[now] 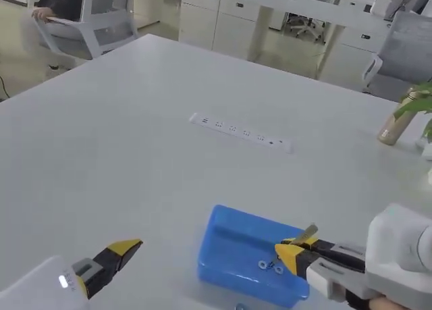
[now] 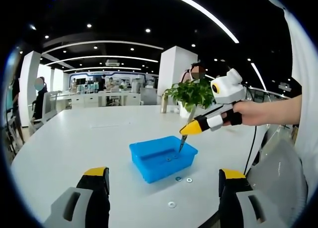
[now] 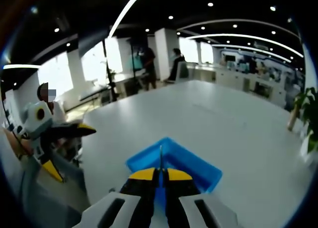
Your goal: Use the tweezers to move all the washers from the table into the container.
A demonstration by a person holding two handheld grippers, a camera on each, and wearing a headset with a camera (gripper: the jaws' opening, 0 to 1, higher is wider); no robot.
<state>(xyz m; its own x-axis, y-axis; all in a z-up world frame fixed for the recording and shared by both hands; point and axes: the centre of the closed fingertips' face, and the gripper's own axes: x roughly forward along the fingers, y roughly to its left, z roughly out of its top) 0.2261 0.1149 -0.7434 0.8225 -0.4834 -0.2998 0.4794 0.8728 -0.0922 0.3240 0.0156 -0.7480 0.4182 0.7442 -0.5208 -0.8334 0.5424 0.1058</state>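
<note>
Two washers (image 1: 262,264) in container (image 1: 233,232), three on table (image 1: 135,155).

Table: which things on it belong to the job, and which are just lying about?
Job: tweezers, right tool, blue container, washers in it, washers on table.
Lying about: power strip, potted plant, bottle.

The left gripper (image 1: 127,248) hovers low on the left with its yellow-tipped jaws spread wide, while the right gripper (image 1: 289,250), held in a hand (image 2: 251,113) on an outstretched arm, tilts downward, its jaws pinched together on the tweezers (image 3: 160,157).
</note>
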